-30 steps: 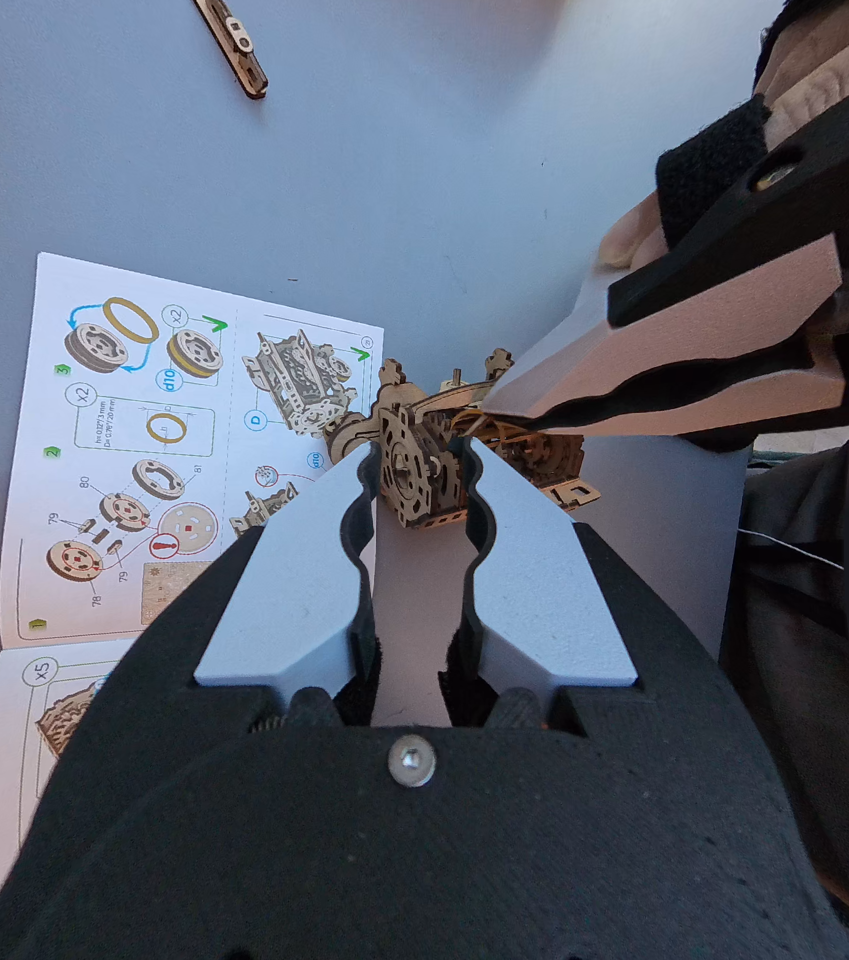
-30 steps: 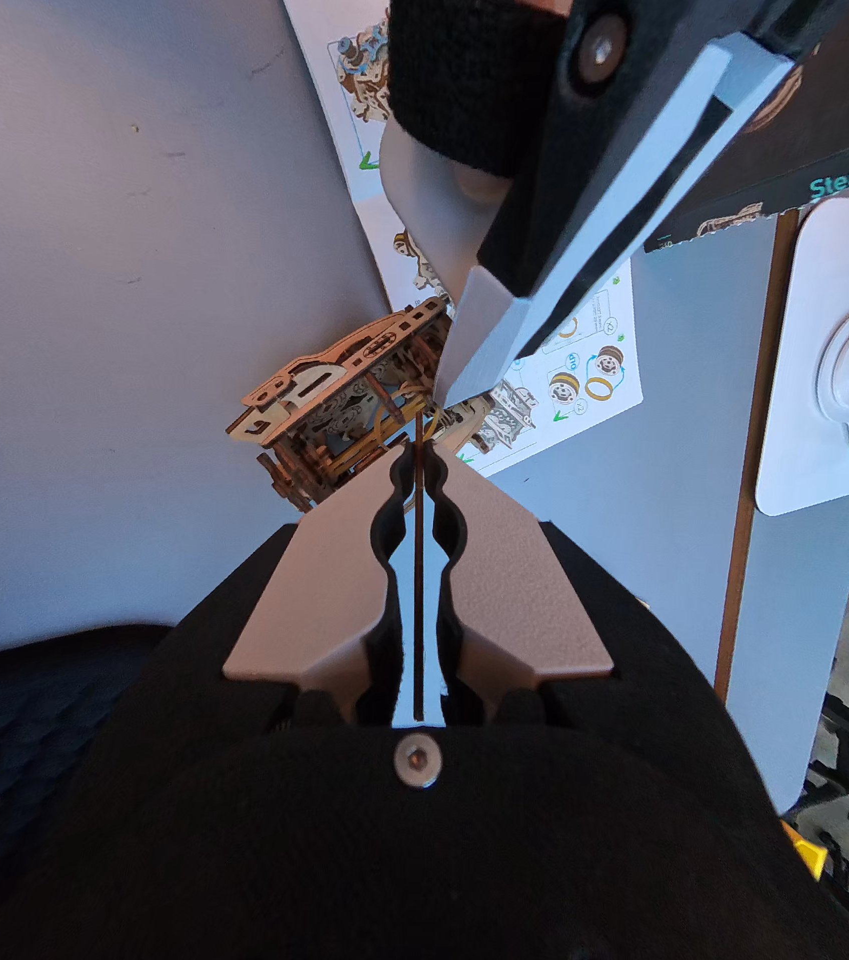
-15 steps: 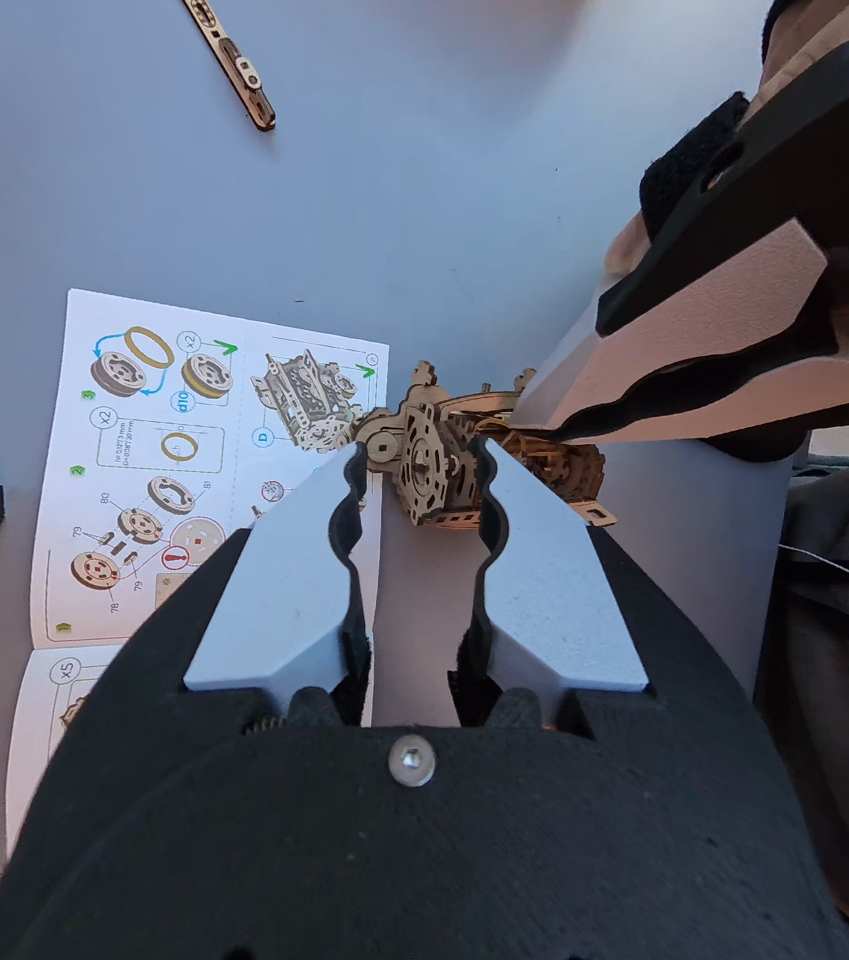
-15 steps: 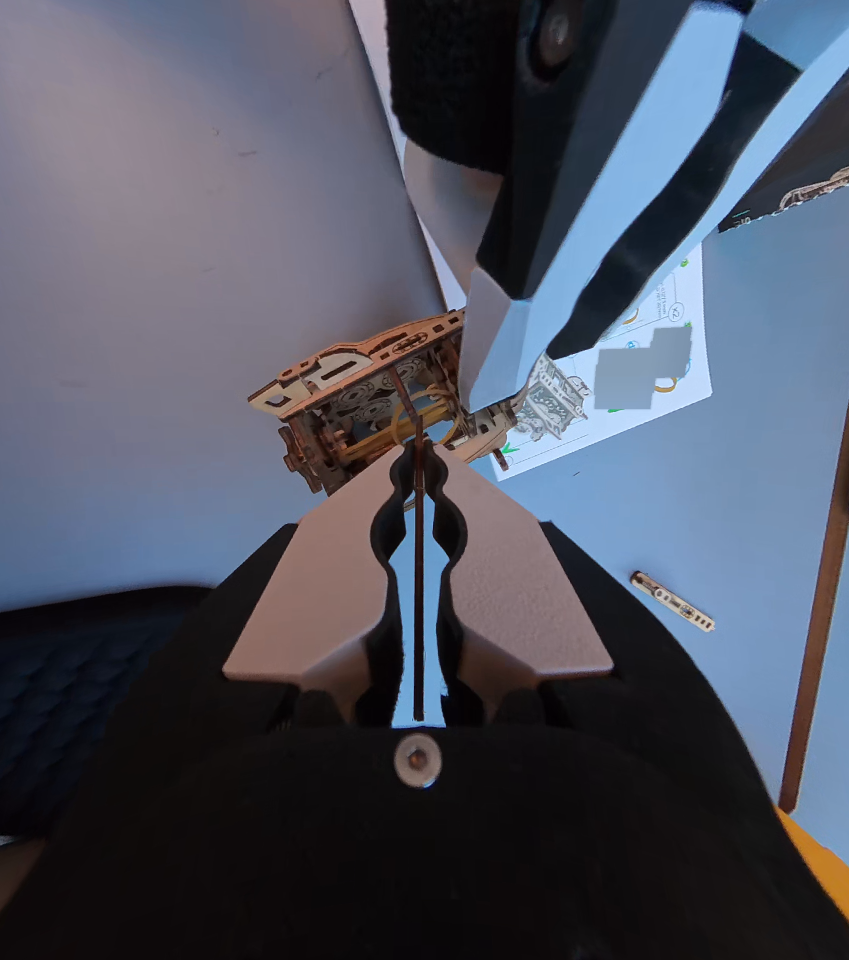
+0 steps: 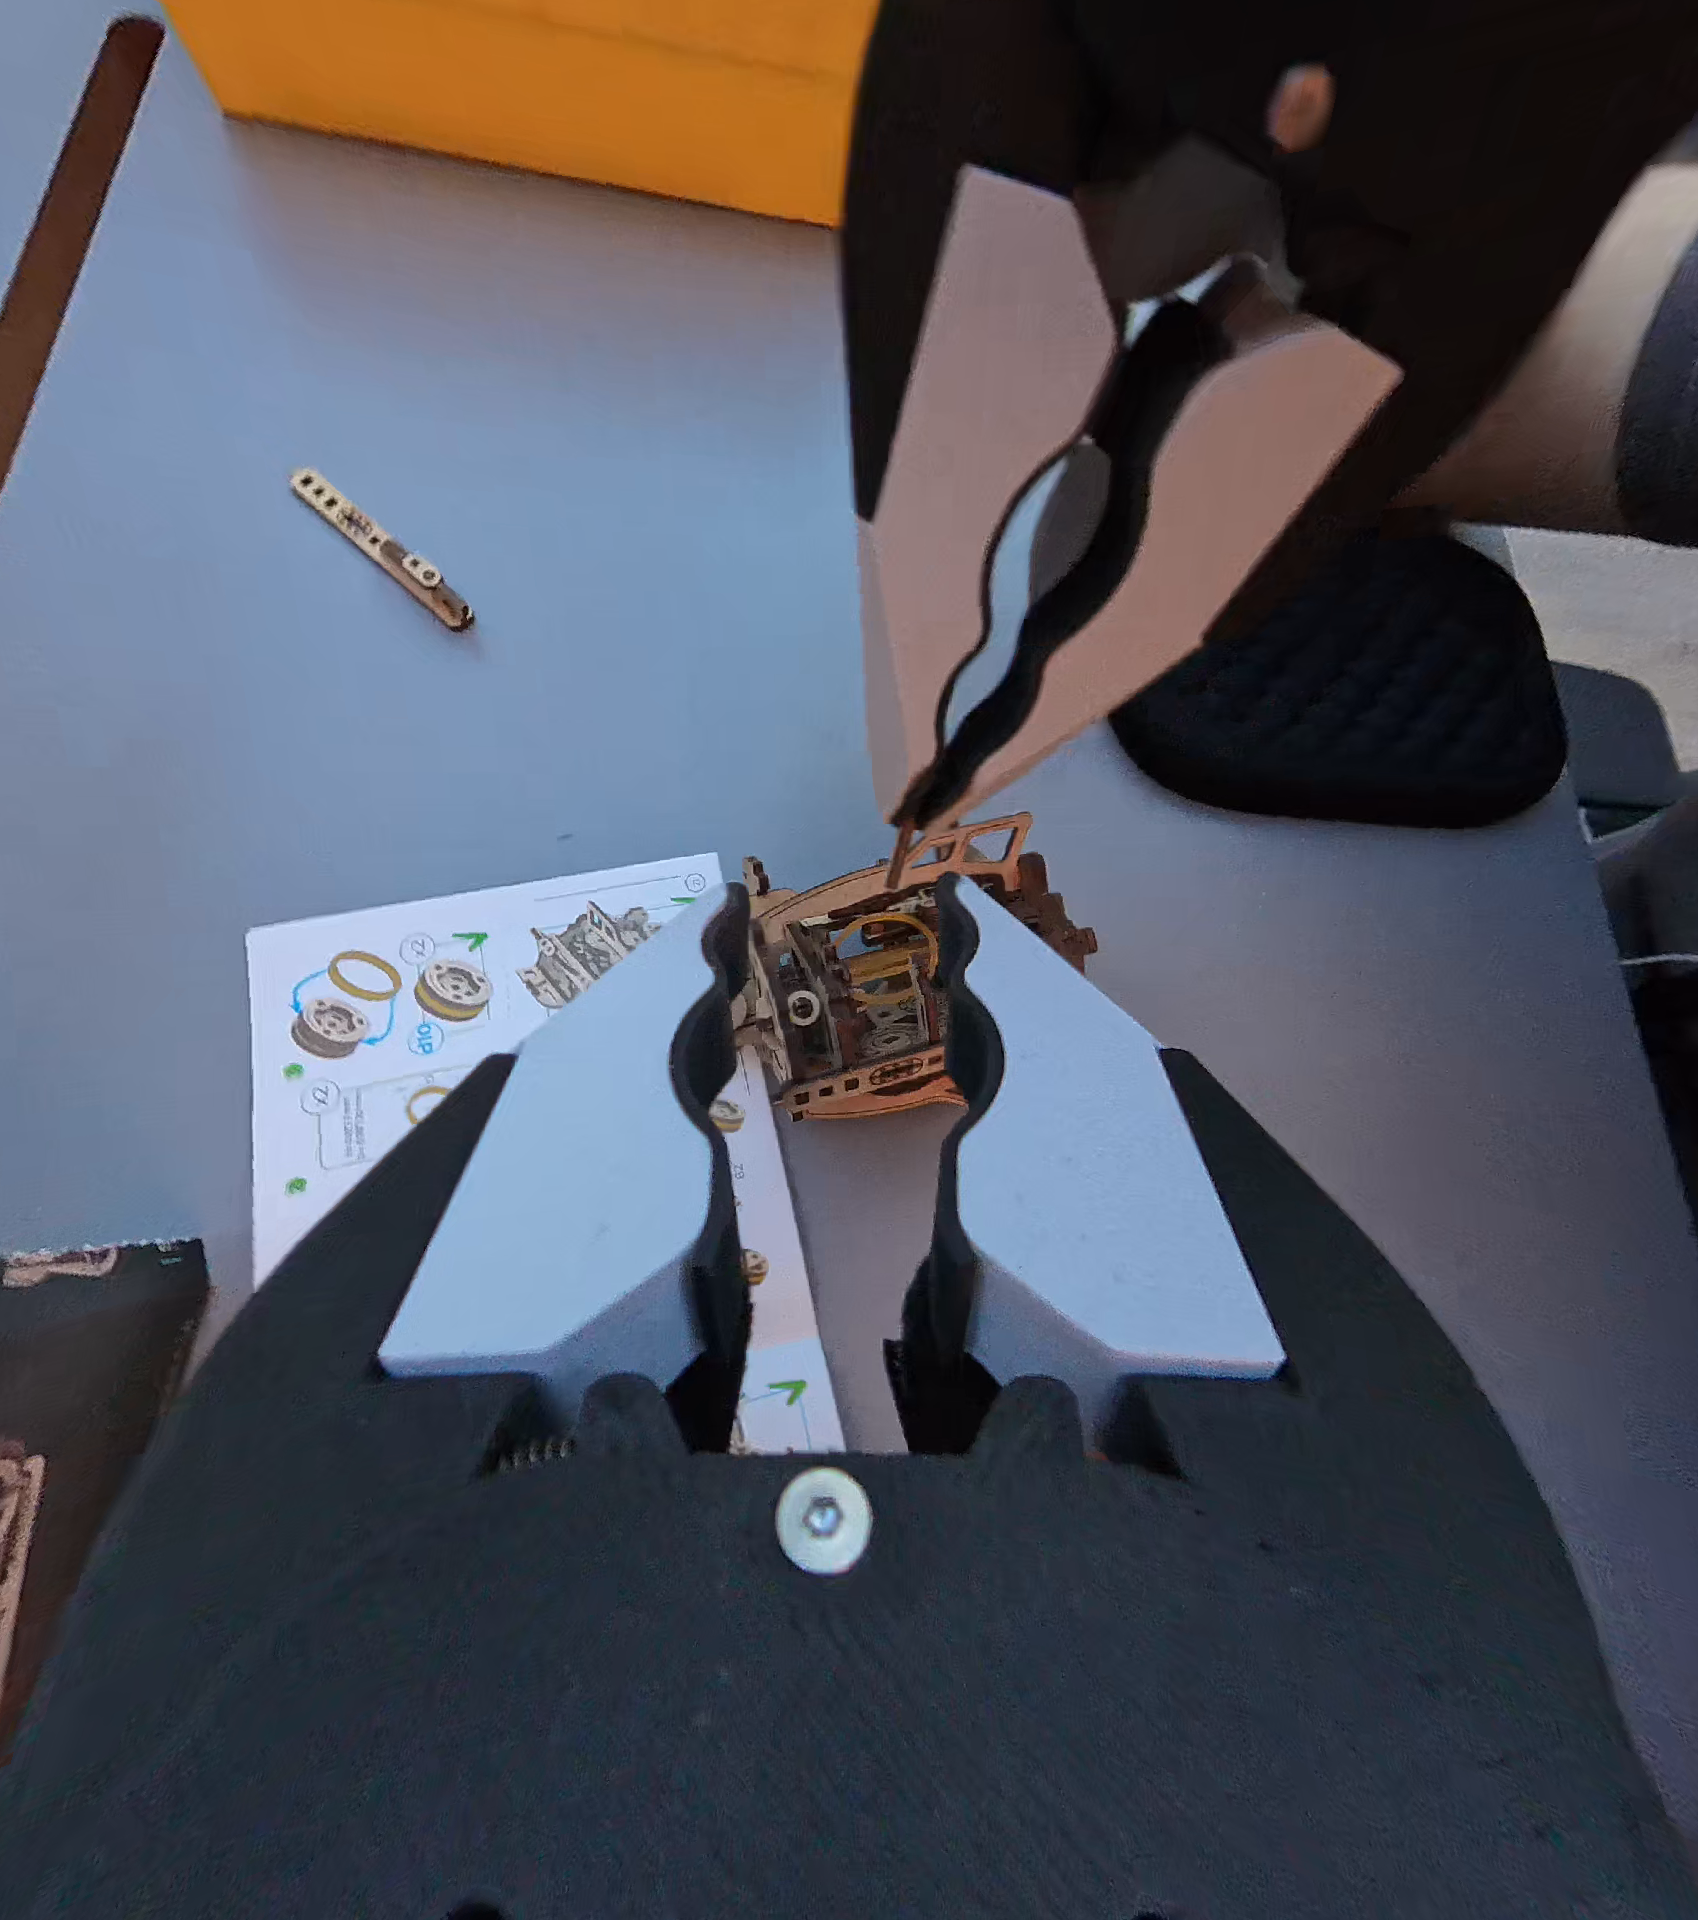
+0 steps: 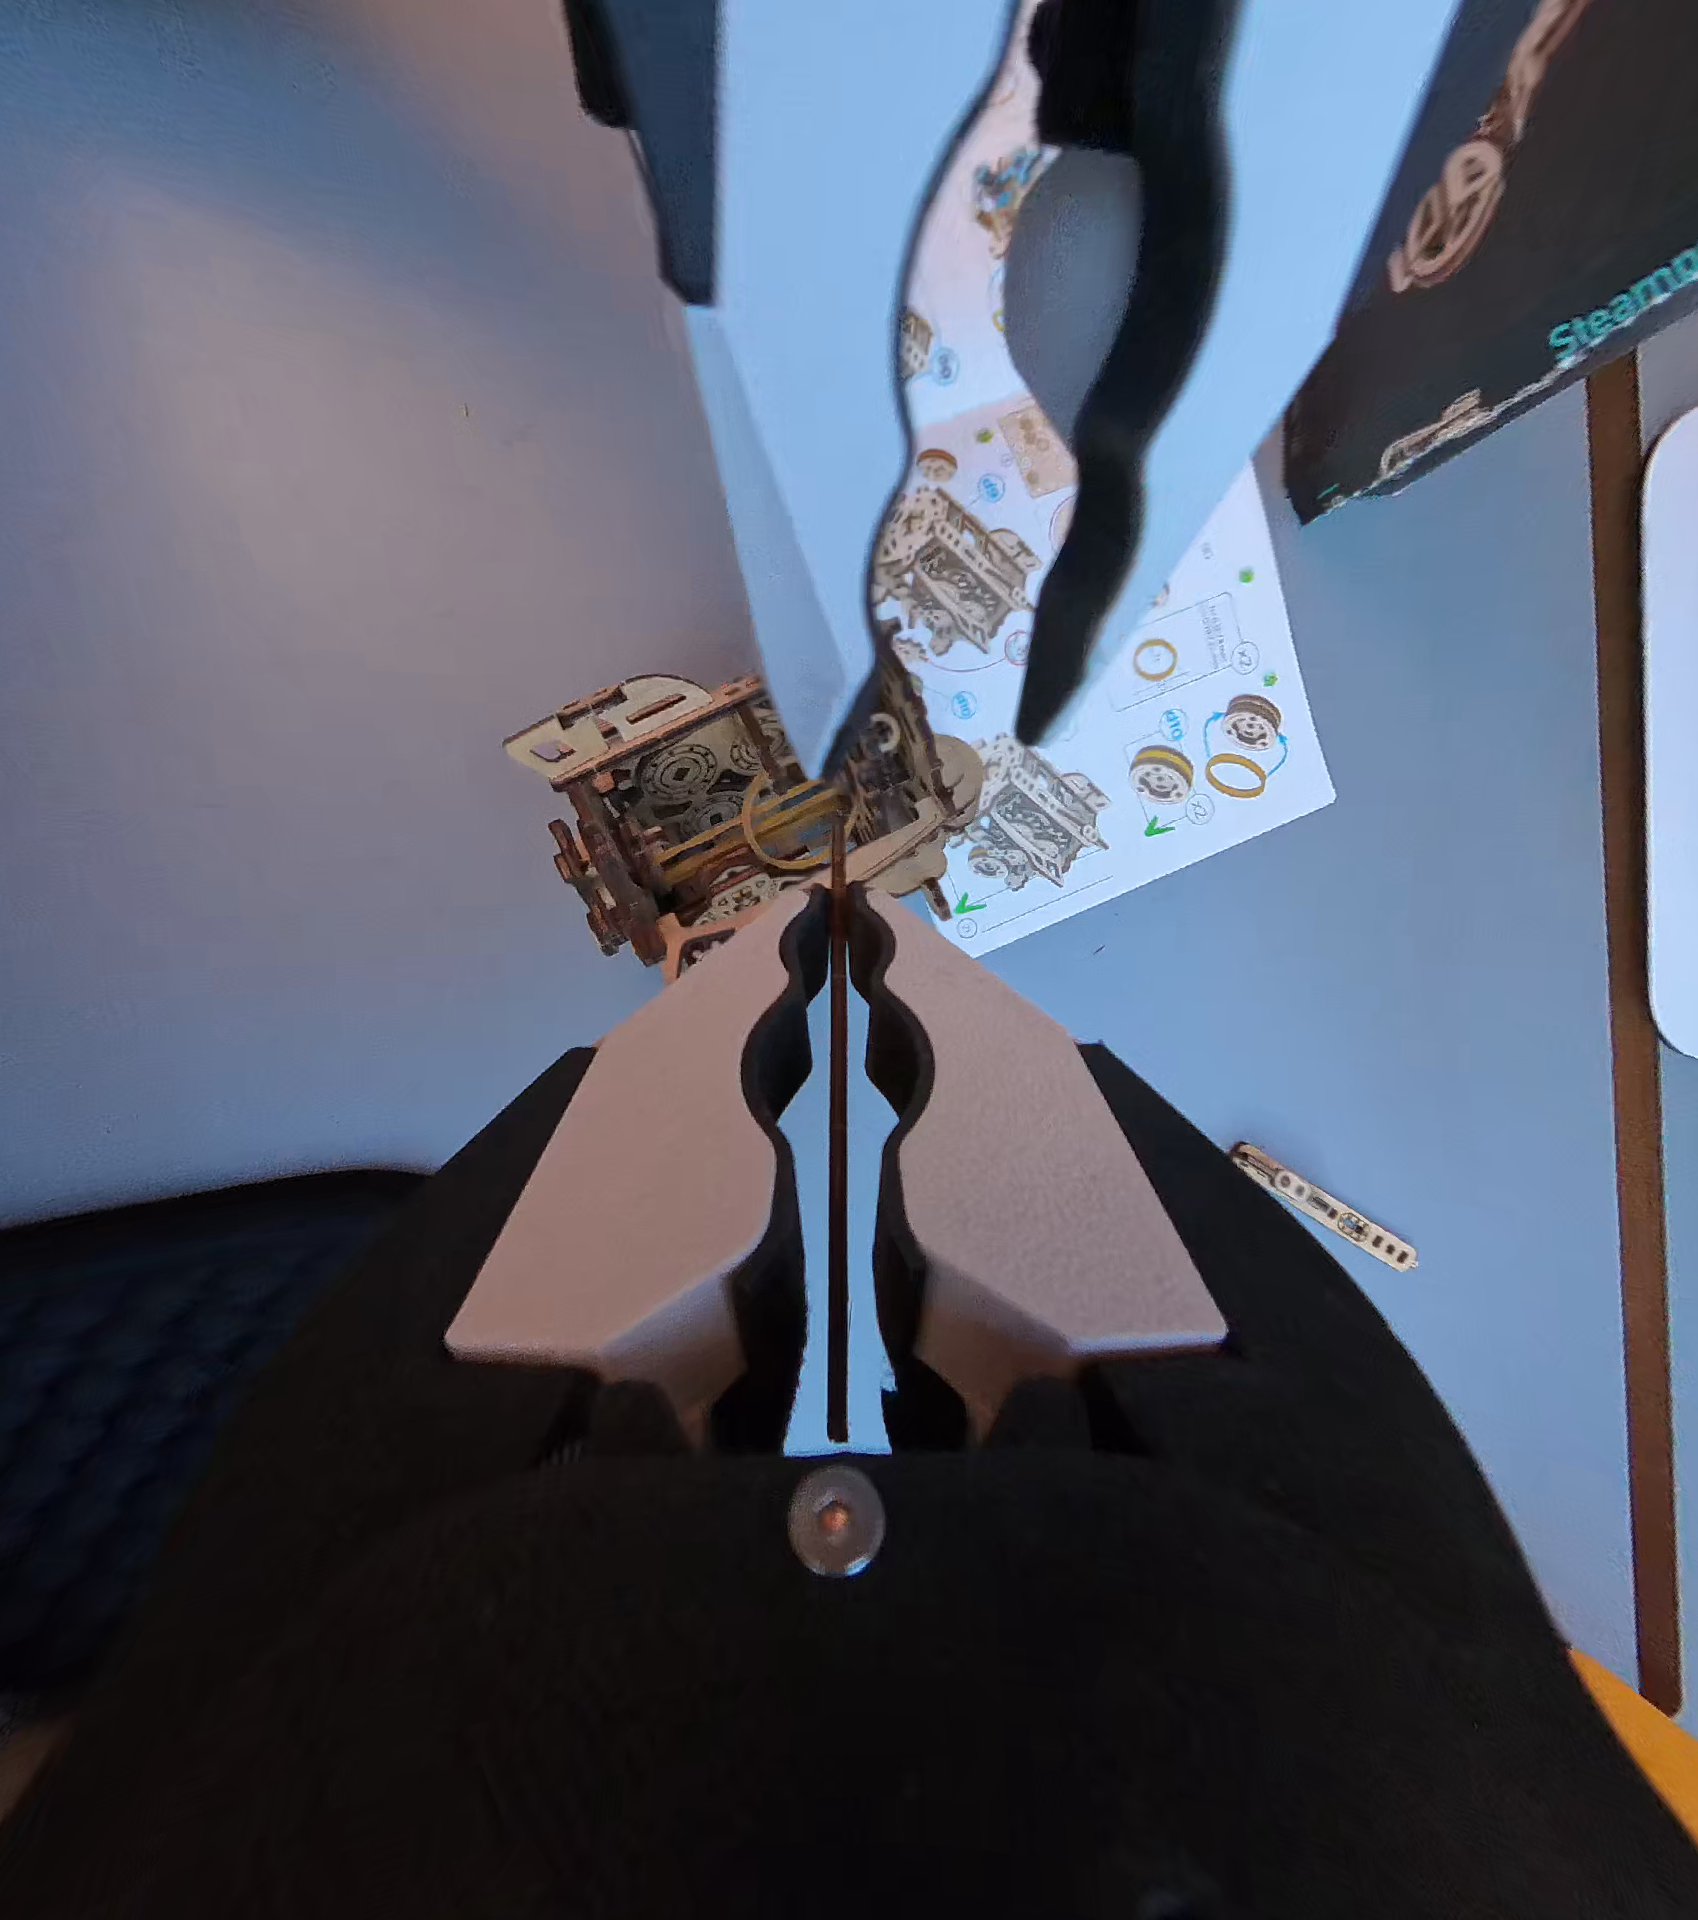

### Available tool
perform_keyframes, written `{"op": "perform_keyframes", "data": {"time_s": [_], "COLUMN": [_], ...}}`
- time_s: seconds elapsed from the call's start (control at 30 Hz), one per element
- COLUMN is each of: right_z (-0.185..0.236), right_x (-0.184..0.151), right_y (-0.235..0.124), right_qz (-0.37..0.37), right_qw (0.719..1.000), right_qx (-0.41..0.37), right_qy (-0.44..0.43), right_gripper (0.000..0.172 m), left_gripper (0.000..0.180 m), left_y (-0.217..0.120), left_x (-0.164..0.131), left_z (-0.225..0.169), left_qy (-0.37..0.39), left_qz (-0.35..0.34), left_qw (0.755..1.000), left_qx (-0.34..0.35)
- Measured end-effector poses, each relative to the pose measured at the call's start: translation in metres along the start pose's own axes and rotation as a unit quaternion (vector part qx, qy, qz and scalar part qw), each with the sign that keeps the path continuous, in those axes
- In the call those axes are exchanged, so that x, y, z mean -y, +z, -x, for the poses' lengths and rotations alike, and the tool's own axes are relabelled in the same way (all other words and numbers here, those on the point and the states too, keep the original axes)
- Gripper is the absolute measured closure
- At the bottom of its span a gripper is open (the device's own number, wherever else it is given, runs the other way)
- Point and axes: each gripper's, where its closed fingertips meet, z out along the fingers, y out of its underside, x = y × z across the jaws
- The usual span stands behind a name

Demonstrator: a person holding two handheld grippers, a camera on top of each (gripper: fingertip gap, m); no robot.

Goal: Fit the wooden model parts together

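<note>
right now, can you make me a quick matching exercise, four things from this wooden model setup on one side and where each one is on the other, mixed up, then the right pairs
Things:
1. wooden model
2. thin wooden stick
3. loose wooden strip
4. instruction sheet

Places:
A. lying alone on the bare table
B. flat on the table, partly under the model
C. pinched in the right gripper
D. between the fingers of the left gripper

Pairs: 1-D, 2-C, 3-A, 4-B

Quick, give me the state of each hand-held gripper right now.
Left hand-held gripper: closed around the wooden model, a finger on each side.
Right hand-held gripper: shut on a thin wooden strip, its tip at the model.
</note>
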Motion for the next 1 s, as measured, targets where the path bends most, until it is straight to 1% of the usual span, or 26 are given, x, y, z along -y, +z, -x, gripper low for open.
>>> {"op": "perform_keyframes", "data": {"time_s": [0.07, 0.17, 0.23, 0.3, 0.4, 0.47, 0.57, 0.67, 0.77, 0.87, 0.93, 1.0], "right_z": [-0.003, -0.002, -0.003, -0.004, -0.003, -0.004, -0.003, -0.004, -0.004, -0.005, -0.011, -0.020], "right_x": [0.002, 0.008, 0.012, 0.014, 0.016, 0.016, 0.016, 0.018, 0.020, 0.019, 0.024, 0.035], "right_y": [-0.006, -0.013, -0.016, -0.019, -0.021, -0.021, -0.020, -0.022, -0.024, -0.026, -0.030, -0.043], "right_qz": [-0.019, -0.049, -0.065, -0.076, -0.086, -0.088, -0.088, -0.093, -0.101, -0.103, -0.128, -0.183], "right_qw": [1.000, 0.999, 0.998, 0.997, 0.996, 0.995, 0.996, 0.995, 0.994, 0.994, 0.992, 0.983], "right_qx": [0.002, 0.016, 0.018, 0.020, 0.027, 0.027, 0.030, 0.028, 0.029, 0.025, 0.009, -0.009], "right_qy": [0.007, 0.014, 0.018, 0.018, 0.019, 0.021, 0.017, 0.016, 0.017, 0.013, 0.000, -0.012], "right_gripper": [0.171, 0.171, 0.171, 0.171, 0.171, 0.171, 0.171, 0.171, 0.171, 0.171, 0.170, 0.160], "left_gripper": [0.150, 0.157, 0.167, 0.173, 0.169, 0.169, 0.176, 0.175, 0.180, 0.180, 0.180, 0.180], "left_y": [0.001, 0.003, 0.003, 0.003, 0.004, 0.005, 0.006, 0.007, 0.007, 0.006, 0.001, -0.007], "left_x": [0.006, 0.010, 0.012, 0.014, 0.012, 0.011, 0.012, 0.009, 0.012, 0.015, 0.018, 0.022], "left_z": [-0.009, -0.010, -0.013, -0.011, -0.014, -0.012, -0.013, -0.010, -0.012, -0.011, -0.005, 0.001], "left_qy": [0.042, 0.105, 0.148, 0.170, 0.163, 0.160, 0.163, 0.166, 0.166, 0.156, 0.144, 0.121], "left_qz": [-0.012, -0.010, -0.009, -0.007, 0.000, 0.003, -0.002, 0.008, -0.002, -0.009, -0.027, -0.049], "left_qw": [0.999, 0.994, 0.987, 0.982, 0.984, 0.984, 0.984, 0.983, 0.983, 0.985, 0.986, 0.988], "left_qx": [-0.002, 0.038, 0.058, 0.081, 0.070, 0.073, 0.070, 0.079, 0.074, 0.073, 0.078, 0.079]}}
